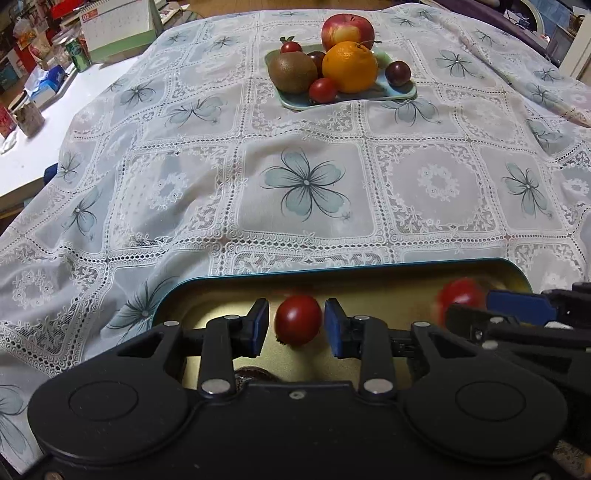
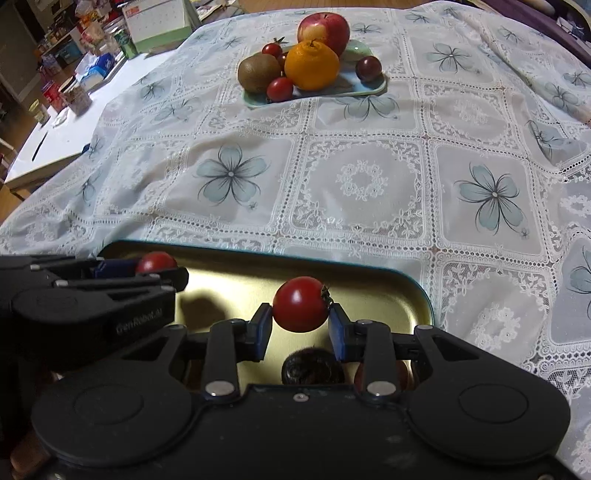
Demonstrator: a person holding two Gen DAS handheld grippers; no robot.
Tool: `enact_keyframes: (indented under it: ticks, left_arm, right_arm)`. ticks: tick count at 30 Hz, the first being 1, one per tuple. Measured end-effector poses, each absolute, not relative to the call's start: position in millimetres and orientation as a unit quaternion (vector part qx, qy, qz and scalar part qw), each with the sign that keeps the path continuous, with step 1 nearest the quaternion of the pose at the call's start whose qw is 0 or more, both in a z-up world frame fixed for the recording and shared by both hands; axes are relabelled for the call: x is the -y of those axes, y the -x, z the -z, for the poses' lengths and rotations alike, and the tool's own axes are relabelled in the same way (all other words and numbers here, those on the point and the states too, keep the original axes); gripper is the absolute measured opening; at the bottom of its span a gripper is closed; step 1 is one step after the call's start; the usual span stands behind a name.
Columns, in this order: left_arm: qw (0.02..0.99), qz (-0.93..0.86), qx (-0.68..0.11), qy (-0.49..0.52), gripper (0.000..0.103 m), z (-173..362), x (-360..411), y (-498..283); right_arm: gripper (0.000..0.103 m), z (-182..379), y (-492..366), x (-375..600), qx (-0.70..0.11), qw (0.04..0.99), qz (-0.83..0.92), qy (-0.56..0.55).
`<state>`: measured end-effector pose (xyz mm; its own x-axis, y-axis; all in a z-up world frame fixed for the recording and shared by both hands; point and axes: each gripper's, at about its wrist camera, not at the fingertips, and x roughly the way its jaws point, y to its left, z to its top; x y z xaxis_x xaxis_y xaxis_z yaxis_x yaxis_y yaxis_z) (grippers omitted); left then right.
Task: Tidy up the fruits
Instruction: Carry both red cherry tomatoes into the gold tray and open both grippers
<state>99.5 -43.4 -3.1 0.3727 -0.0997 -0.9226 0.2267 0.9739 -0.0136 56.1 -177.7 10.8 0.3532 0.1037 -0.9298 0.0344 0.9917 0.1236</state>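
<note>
A gold tin tray (image 1: pixel 236 291) with a teal rim lies at the near edge of the lace tablecloth; it also shows in the right wrist view (image 2: pixel 369 291). My left gripper (image 1: pixel 295 325) is over it, jaws slightly apart around a red cherry tomato (image 1: pixel 298 319), with small gaps on both sides. My right gripper (image 2: pixel 300 325) is shut on another red cherry tomato (image 2: pixel 301 304) above the tray. The right gripper's tomato looks blurred in the left view (image 1: pixel 460 295). A dark fruit (image 2: pixel 313 367) lies in the tray under the right gripper.
A pale green plate (image 1: pixel 369 96) at the far middle holds an apple (image 1: pixel 347 29), an orange (image 1: pixel 349 66), a kiwi (image 1: pixel 291 72), cherry tomatoes and dark plums. A calendar (image 1: pixel 118 29), can and clutter sit on the white table at far left.
</note>
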Motion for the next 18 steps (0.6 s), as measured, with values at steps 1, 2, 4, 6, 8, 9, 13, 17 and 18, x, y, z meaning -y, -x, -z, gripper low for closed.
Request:
enact_keyframes:
  ticks: [1,2,4,6,8,9,13,17,18]
  left_arm:
    - [0.827,0.099,-0.550,-0.057,0.043,3,43,-99]
    - [0.827,0.099,-0.550,-0.056,0.043,2,43,-98]
    - [0.828,0.099,-0.550,-0.053,0.043,1,41,-95]
    - [0.831,0.097,-0.546,-0.052,0.043,-1,39,-91]
    - [0.835,0.093,-0.540,-0.053,0.043,-3,38,-87]
    - [0.836,0.092,-0.538,-0.054,0.043,-4,37,-84]
    - [0.843,0.089,-0.527,-0.055,0.043,-9,33,-73]
    - [0.851,0.085,-0.516,-0.058,0.043,-13,30,-60]
    - [0.852,0.085,-0.513,-0.059,0.043,-14,30,-56]
  right_arm:
    - [0.035,-12,-56,178,-0.565,0.823,-0.020,-0.061]
    - [0.035,-12,-56,178,-0.564,0.824,-0.018,-0.059]
    - [0.035,-13,-55,178,-0.563,0.825,-0.015,-0.057]
    - [0.035,-12,-54,179,-0.563,0.824,-0.013,-0.059]
    - [0.035,-11,-51,180,-0.565,0.823,-0.012,-0.062]
    - [0.035,-11,-49,181,-0.565,0.822,-0.011,-0.064]
    - [0.035,-10,-41,181,-0.569,0.820,-0.006,-0.062]
    - [0.035,-11,-28,182,-0.567,0.822,-0.004,-0.058]
    - [0.035,-12,-24,182,-0.565,0.823,-0.003,-0.060]
